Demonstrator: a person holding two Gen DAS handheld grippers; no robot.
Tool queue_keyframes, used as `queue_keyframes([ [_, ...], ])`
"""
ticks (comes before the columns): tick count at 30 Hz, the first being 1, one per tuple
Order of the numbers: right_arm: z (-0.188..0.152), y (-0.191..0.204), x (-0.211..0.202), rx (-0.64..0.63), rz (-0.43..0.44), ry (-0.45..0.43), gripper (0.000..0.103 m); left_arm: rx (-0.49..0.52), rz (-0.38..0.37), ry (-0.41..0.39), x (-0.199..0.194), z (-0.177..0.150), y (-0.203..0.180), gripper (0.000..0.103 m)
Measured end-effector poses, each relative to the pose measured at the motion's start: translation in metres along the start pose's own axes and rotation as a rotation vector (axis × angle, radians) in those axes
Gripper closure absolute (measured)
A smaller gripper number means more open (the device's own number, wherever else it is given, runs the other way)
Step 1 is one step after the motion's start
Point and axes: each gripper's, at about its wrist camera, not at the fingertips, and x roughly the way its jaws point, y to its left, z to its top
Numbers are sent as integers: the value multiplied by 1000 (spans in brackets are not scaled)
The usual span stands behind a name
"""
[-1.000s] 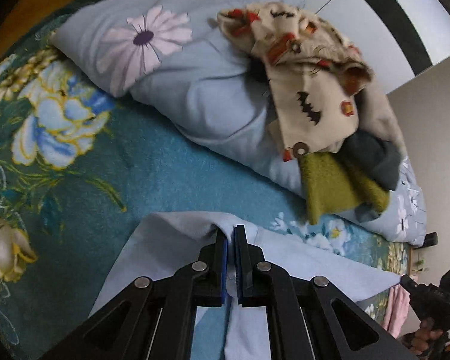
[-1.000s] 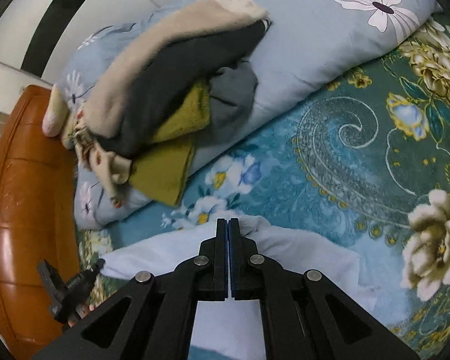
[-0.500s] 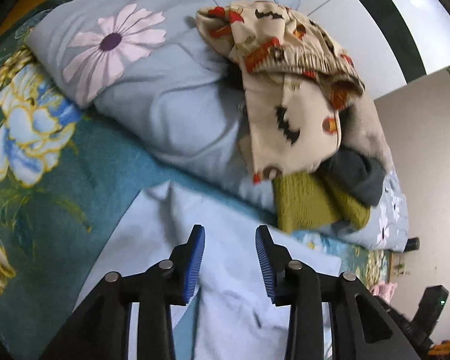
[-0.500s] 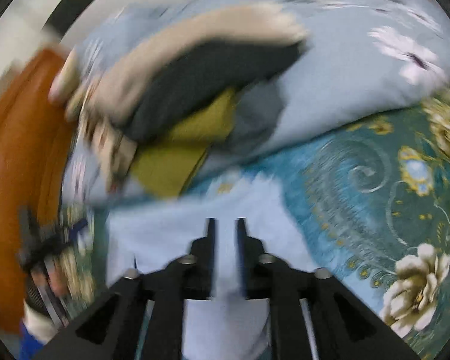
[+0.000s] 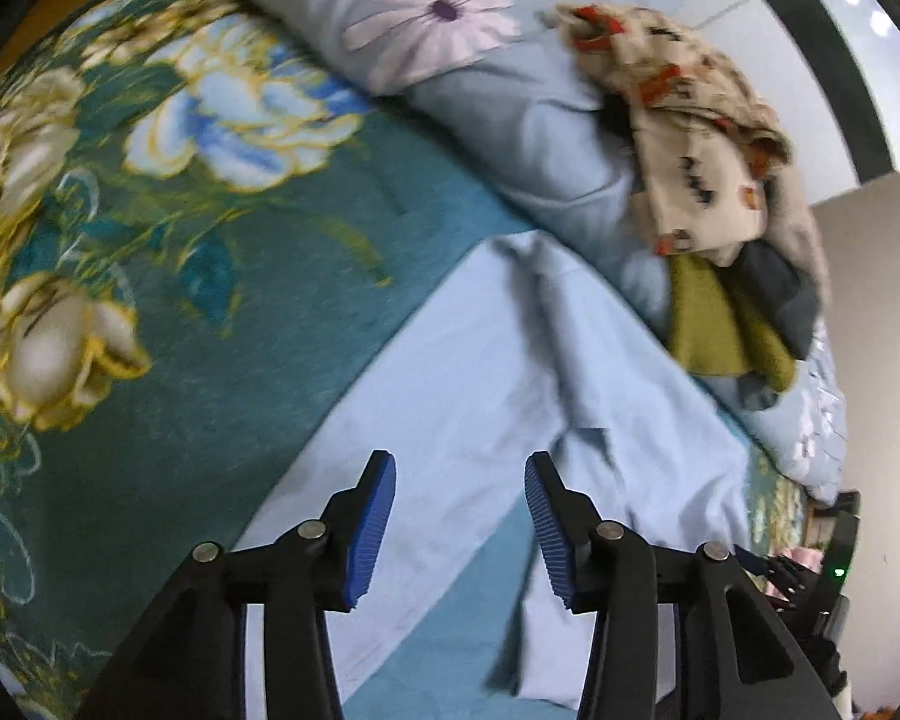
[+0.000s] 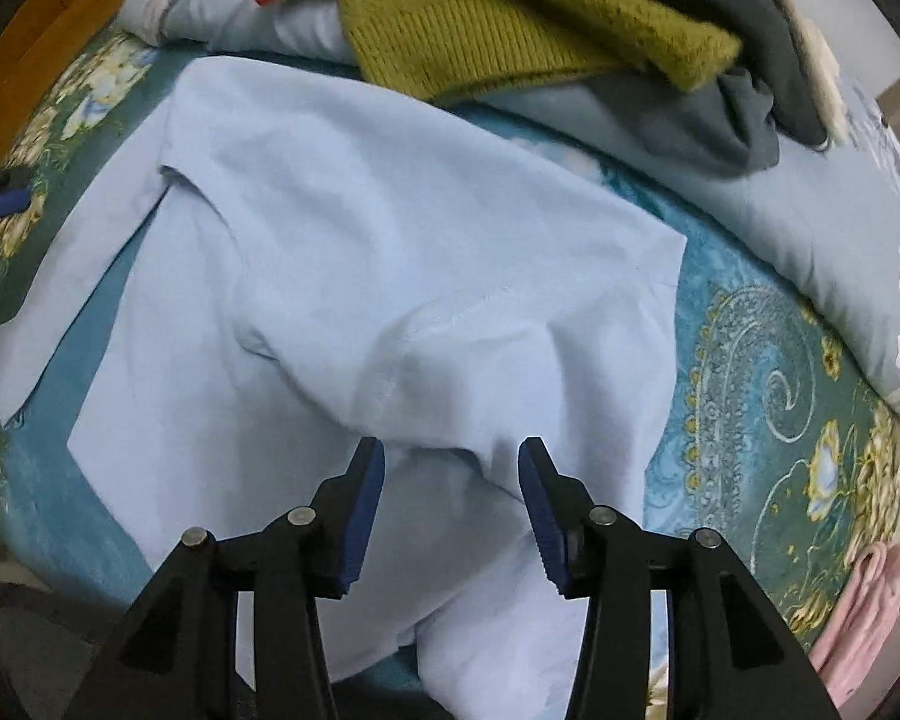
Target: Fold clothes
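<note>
Two grippers, left [image 5: 459, 519] and right [image 6: 450, 504], hover with jaws spread and empty above the pale blue garment [image 6: 354, 228], which I see lying flat on the bed [image 5: 240, 300] just below the pillow [image 5: 510, 108] piled with unfolded clothes [image 6: 510, 18], apparently ready for folding.

shirt [image 6: 390, 228] on bedspread [image 5: 168, 276], clothes pile [image 5: 714, 192] on pillow [image 5: 510, 102] behind

A floral teal bedspread [image 5: 222, 360] carries a pale blue flowered pillow [image 5: 510, 90].
</note>
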Motion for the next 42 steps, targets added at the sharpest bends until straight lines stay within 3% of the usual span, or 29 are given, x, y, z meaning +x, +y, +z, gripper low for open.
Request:
queue_keyframes([
  [2, 3, -4, 2, 30, 1, 5, 98, -24, 15, 11, 3, -1, 8, 54],
  [6, 13, -27, -15, 137, 68, -44, 101, -54, 37, 18, -1, -6, 21, 54],
  [13, 49, -130, -92, 527, 141, -297, 101, -79, 81, 10, -10, -10, 43, 54],
  [18, 77, -160, -96, 639, 109, -287, 101, -90, 122, 15, -12, -11, 54, 54],
  [24, 70, -163, -72, 653, 136, -235, 100, -17, 186, 50, 5, -17, 45, 54],
  [27, 52, -163, -77, 631, 167, -246, 93, 25, 221, 63, 11, -22, 38, 54],
  [32, -7, -165, -88, 624, 236, -297, 66, 52, 287, 63, 15, -30, 44, 54],
  [36, -71, -163, -45, 691, 322, -164, 61, 53, 302, 64, 17, -31, 45, 54],
  [38, -90, -159, -25, 728, 341, -111, 56, 73, 303, 66, 17, -32, 41, 54],
  [42, -122, -152, 10, 804, 385, -26, 56, 99, 279, 80, 17, -39, 36, 54],
])
